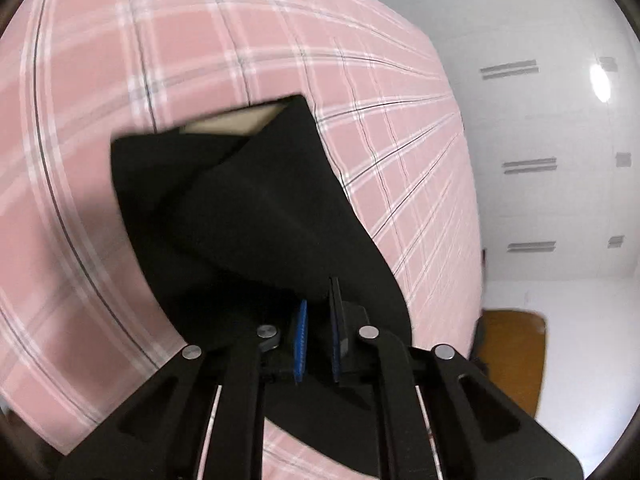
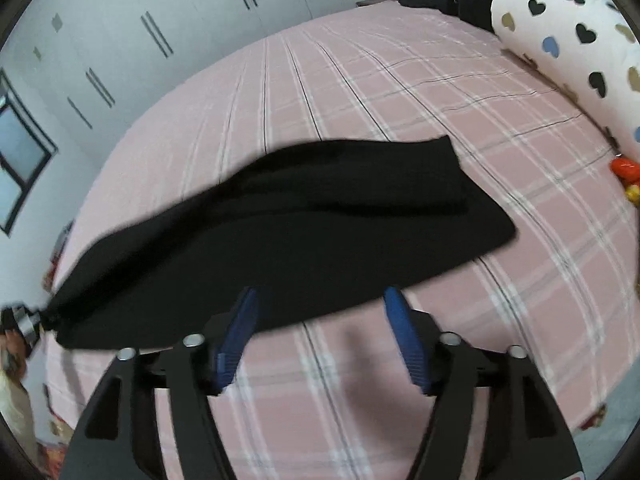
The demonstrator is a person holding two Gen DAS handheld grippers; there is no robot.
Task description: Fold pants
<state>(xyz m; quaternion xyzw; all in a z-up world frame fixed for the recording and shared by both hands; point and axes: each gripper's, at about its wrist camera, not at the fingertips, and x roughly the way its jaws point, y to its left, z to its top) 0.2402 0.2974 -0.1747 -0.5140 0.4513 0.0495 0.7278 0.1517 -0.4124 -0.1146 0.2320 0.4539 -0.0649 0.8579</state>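
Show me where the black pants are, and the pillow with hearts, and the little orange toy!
black pants [image 2: 304, 232]: right wrist view, middle of the dark cloth on the bed.
pillow with hearts [image 2: 568, 36]: right wrist view, white cover among the hearts.
orange toy [image 2: 625, 169]: right wrist view, its shiny orange body at the right edge.

free: pink bedsheet [image 2: 360, 92] beyond pants [image 2: 280, 232] | blocked: heart-print pillow [image 2: 572, 40] at far-right edge

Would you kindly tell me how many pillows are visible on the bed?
1: a white heart-print pillow lies at the far right edge of the pink plaid bed. Others may be hidden beyond the picture's edge.
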